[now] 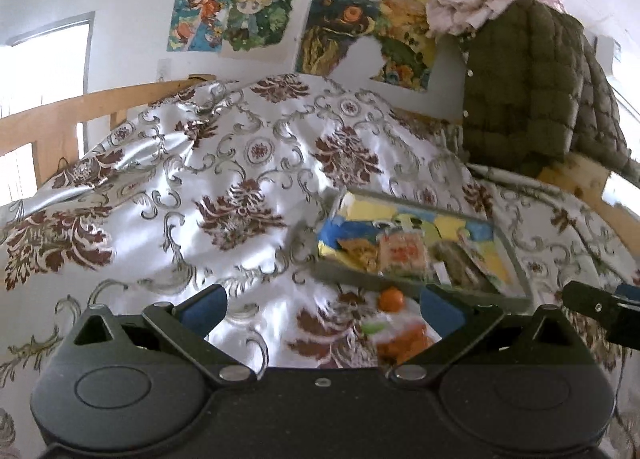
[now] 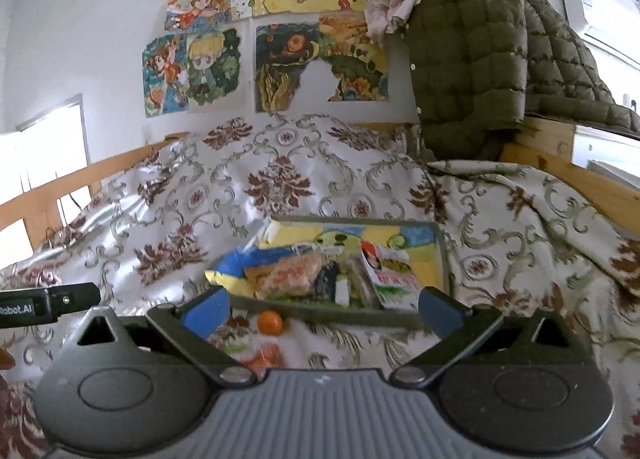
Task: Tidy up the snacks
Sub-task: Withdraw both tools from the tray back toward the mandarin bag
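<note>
Both grippers spread wide, nothing between the fingers. Left gripper (image 1: 322, 309) hovers over the patterned bedspread (image 1: 224, 163), blue pads (image 1: 204, 305) well apart; the right gripper's black body pokes in at the right edge of that view. Right gripper (image 2: 322, 311) sits in the same released posture, facing the tray (image 2: 442, 255) head on; the left gripper's body with partial "Robot.AI" lettering shows at the left edge of the right wrist view. Tray is a shallow grey-rimmed rectangle with a colourful painted bottom, lying on the bedspread just ahead of both tools. Snacks are inside it: a pinkish clear-wrapped packet (image 2: 290, 275) near the middle, a dark packet (image 2: 326, 279) just right of that, a red-and-white packet (image 2: 394, 275) leaning at the right end, and a blue-yellow bag (image 2: 236, 269) at the left end hanging over the rim. Outside the tray, on the cloth near its front rim: a small orange round item (image 2: 270, 322), could be a fruit or a wrapped candy, can't tell. Closer to the grippers lies an orange packet (image 2: 266, 357) with a green bit beside it, blurred, partly hidden behind the right gripper's left finger. Background: olive quilted jacket (image 2: 472, 59) draped over the wooden bed frame (image 2: 592, 183), cartoon posters (image 2: 276, 51) on the white wall.
</note>
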Action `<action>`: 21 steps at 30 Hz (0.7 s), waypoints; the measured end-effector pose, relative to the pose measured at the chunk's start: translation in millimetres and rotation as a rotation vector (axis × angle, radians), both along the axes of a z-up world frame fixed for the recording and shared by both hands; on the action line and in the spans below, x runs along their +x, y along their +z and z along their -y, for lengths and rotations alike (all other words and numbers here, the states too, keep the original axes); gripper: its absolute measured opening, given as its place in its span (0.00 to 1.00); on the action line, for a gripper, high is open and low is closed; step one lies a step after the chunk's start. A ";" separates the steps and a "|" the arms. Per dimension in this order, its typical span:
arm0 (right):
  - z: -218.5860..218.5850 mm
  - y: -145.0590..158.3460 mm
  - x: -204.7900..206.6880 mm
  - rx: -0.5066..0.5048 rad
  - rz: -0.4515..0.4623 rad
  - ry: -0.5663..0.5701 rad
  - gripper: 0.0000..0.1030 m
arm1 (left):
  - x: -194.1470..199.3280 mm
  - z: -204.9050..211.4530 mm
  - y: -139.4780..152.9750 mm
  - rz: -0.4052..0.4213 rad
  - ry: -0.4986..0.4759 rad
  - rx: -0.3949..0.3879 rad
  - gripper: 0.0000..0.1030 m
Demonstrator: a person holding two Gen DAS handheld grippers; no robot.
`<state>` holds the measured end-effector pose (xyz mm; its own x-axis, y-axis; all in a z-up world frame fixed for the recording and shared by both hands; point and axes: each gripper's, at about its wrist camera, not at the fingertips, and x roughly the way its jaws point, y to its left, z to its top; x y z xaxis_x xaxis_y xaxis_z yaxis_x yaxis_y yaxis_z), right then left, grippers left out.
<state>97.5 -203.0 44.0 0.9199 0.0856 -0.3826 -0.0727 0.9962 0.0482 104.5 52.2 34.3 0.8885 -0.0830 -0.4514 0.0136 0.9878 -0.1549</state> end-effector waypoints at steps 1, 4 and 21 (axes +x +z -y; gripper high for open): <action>0.6 -1.1 -5.1 -0.004 -0.005 -0.002 1.00 | -3.1 2.0 -1.6 -0.005 -0.003 0.005 0.99; 1.5 -3.9 -19.7 -0.019 -0.014 -0.011 1.00 | -13.1 4.9 -5.8 -0.023 -0.022 0.018 0.99; 1.1 -28.9 -56.3 -0.073 -0.166 -0.043 1.00 | -32.1 6.1 -20.2 -0.169 -0.034 0.028 0.99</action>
<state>41.1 -204.1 15.1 0.8457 0.0140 -0.5335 -0.0267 0.9995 -0.0162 72.4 46.1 14.1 0.7964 -0.0965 -0.5970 0.0227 0.9913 -0.1300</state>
